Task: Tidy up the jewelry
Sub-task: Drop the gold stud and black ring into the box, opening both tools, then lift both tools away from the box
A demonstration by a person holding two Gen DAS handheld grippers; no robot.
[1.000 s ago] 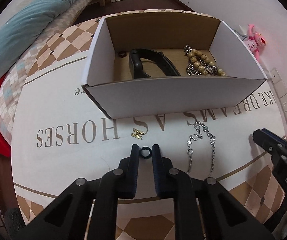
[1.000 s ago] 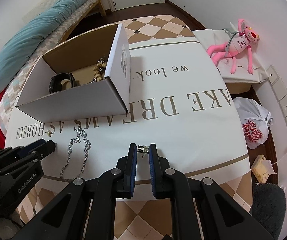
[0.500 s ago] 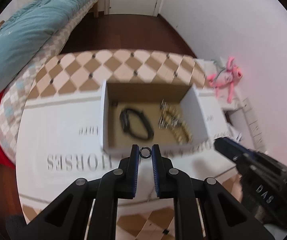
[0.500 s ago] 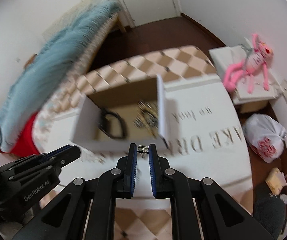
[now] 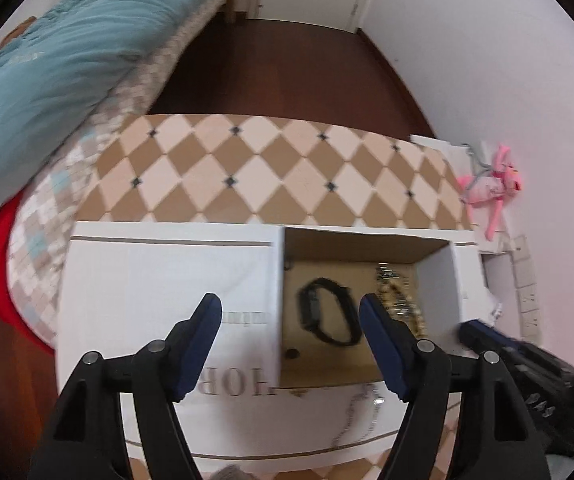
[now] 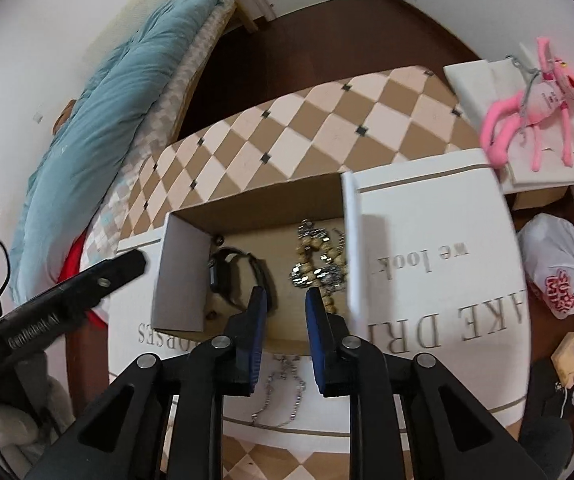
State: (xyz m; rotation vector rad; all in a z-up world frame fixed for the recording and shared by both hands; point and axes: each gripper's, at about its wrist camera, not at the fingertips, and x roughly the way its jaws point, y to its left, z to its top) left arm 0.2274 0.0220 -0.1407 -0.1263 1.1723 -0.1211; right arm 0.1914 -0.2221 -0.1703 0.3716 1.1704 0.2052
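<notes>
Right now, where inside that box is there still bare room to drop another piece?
The box floor is bare between the black band and the bead-and-chain heap, and along the near wall. The right side is crowded. Outside, a silver necklace lies before the box.

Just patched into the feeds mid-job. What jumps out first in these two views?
The open cardboard box on the table, holding a black watch on its left side and a beaded bracelet tangled with silver jewelry on its right. Both grippers hover above it with jaws apart and nothing in them, the left gripper much wider than the right gripper. A silver chain lies on the cloth in front of the box.
</notes>
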